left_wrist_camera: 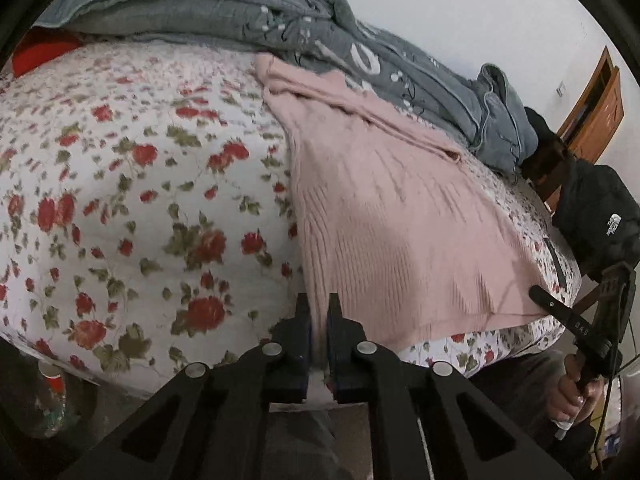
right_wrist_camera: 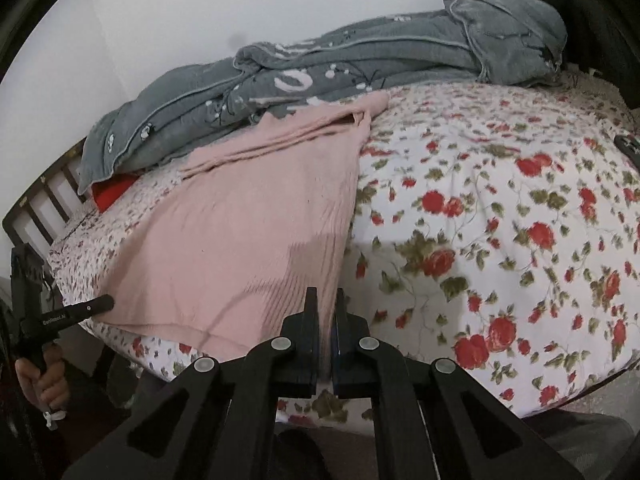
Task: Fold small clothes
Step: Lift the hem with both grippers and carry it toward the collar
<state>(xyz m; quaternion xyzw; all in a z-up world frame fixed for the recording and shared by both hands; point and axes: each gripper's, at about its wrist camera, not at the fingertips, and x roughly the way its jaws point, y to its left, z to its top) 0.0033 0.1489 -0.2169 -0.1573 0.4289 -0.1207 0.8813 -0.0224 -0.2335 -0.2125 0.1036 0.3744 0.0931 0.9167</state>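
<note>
A pink ribbed knit sweater (left_wrist_camera: 392,216) lies flat on the floral bedspread (left_wrist_camera: 132,184), its hem towards me and its top against a grey quilt. My left gripper (left_wrist_camera: 319,312) is shut on the sweater's near left hem corner. My right gripper (right_wrist_camera: 326,308) is shut on the near right hem corner of the sweater (right_wrist_camera: 240,232). The right gripper also shows in the left wrist view (left_wrist_camera: 540,294) at the far right, and the left gripper shows in the right wrist view (right_wrist_camera: 106,302) at the far left.
A rumpled grey quilt (left_wrist_camera: 240,12) runs along the wall side of the bed. A red item (right_wrist_camera: 114,190) pokes out under it. A black jacket (left_wrist_camera: 596,216) hangs beside the bed, near a wooden door (left_wrist_camera: 596,108). A dark flat object (right_wrist_camera: 628,146) lies on the bedspread (right_wrist_camera: 500,220).
</note>
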